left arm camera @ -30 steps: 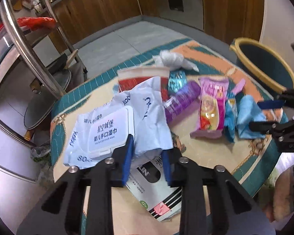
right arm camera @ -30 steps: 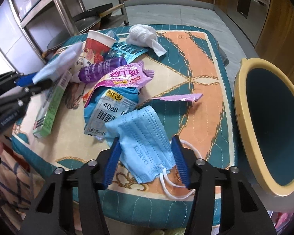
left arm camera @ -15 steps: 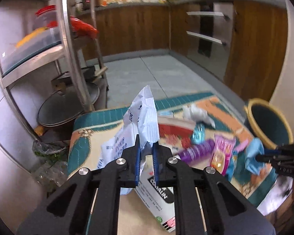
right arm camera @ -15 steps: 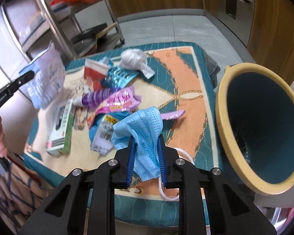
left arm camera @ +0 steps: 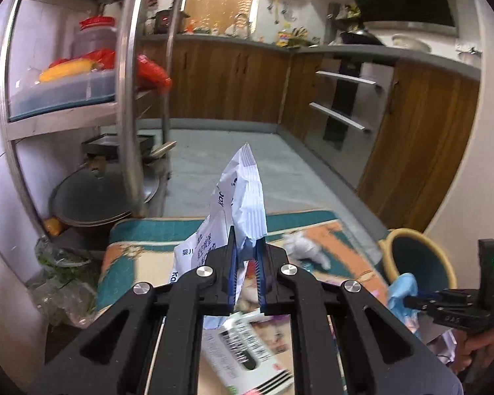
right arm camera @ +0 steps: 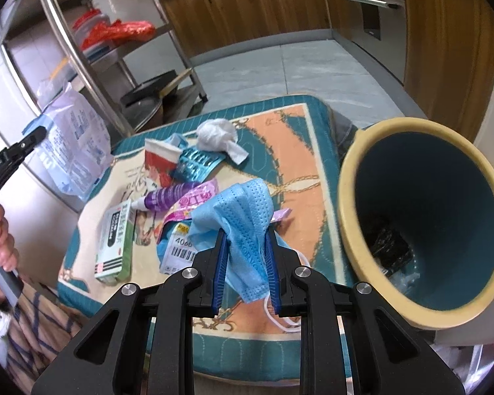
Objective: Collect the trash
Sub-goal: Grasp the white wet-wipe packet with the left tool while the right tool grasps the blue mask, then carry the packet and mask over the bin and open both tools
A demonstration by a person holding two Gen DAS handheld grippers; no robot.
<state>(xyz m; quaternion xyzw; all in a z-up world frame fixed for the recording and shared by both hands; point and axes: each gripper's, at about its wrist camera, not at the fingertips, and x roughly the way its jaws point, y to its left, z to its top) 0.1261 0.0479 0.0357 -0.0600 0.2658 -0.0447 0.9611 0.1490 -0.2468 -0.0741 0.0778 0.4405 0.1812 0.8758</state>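
Mask (right arm camera: 243, 217) and wipes pack (left arm camera: 237, 197), both limp and light, pinched mid-fold in my right (right arm camera: 247, 263) and left fingers (left arm camera: 247, 263), left of bin (right arm camera: 345, 197).

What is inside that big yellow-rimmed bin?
At the bottom of the bin lies something dark and crumpled beside a clear wrapper. The near wall hides the rest of the floor.

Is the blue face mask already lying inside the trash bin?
No, the blue face mask hangs clamped in the right gripper over the table, beside the trash bin and not in it.
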